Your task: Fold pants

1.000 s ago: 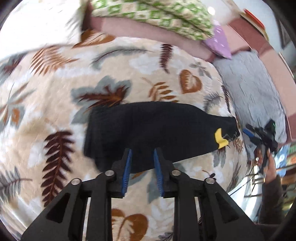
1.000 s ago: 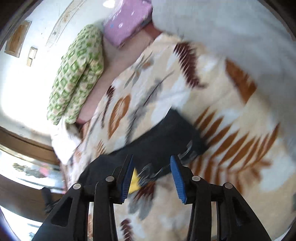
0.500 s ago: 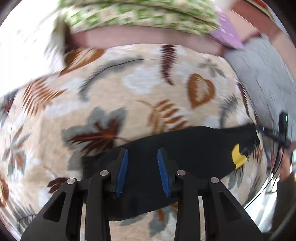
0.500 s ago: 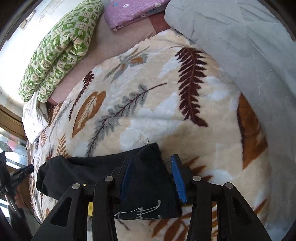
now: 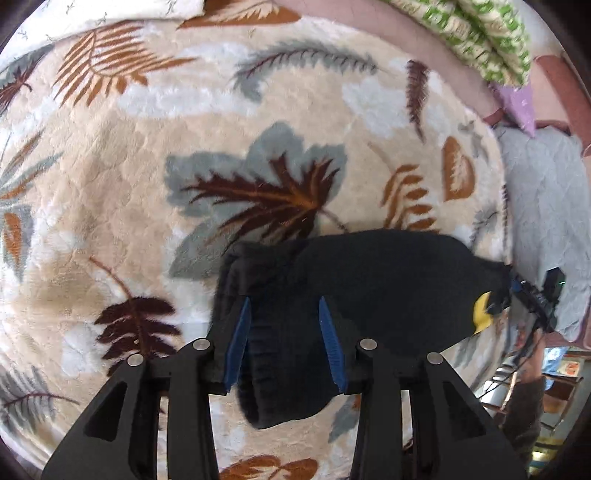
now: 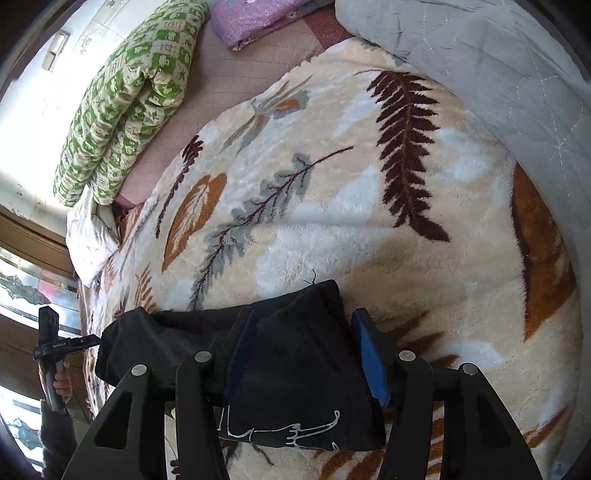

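Note:
Black pants (image 5: 373,288) lie folded in a long strip on the leaf-print blanket (image 5: 155,155); a yellow patch (image 5: 482,314) shows at the far end. My left gripper (image 5: 284,332) is open, its blue pads straddling the ribbed near end of the pants. In the right wrist view the pants (image 6: 295,365) show a white line drawing near the bottom. My right gripper (image 6: 304,350) is open with its pads on either side of that end. The right gripper also shows at the pants' far end in the left wrist view (image 5: 532,295); the left gripper shows in the right wrist view (image 6: 66,345).
A green patterned quilt (image 6: 125,99) and a purple pillow (image 6: 258,18) lie at the head of the bed. A grey quilt (image 6: 498,62) borders the blanket on one side. A white sheet (image 5: 92,14) lies at the blanket's far edge. Furniture stands beyond the bed edge (image 5: 561,376).
Both grippers have moved down and forward onto opposite ends of the pants. Their jaws have opened wider around the fabric. The left end of the pants has bunched up slightly.

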Motion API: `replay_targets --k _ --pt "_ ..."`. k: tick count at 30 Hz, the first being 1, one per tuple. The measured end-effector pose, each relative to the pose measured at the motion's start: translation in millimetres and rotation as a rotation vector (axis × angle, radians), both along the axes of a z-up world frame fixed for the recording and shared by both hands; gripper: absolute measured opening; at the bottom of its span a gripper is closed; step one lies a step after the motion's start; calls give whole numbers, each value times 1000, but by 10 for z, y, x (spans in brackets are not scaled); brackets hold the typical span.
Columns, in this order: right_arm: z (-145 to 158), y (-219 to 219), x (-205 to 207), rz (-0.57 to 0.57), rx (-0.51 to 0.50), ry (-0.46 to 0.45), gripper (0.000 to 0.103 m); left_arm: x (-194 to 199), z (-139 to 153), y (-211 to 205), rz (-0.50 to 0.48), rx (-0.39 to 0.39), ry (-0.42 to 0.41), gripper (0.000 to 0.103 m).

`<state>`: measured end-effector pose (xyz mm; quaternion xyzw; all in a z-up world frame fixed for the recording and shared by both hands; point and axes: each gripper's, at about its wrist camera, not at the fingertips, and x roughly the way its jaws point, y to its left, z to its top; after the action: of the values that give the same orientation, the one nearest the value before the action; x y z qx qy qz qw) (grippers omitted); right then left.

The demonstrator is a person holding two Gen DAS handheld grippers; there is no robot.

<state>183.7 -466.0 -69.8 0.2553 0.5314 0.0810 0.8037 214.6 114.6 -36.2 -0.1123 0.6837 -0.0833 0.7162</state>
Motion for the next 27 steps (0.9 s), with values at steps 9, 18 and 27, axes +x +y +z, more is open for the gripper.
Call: replay_targets --k 9,18,27 --pt "23 30 23 25 -18 4 56 -20 18 115 53 -191 -39 38" --pt "-22 -24 6 9 18 11 44 -32 32 41 180 -271 -156 8" --pt "313 -139 -114 -118 153 -117 14 -111 -12 352 332 -213 -224 4"
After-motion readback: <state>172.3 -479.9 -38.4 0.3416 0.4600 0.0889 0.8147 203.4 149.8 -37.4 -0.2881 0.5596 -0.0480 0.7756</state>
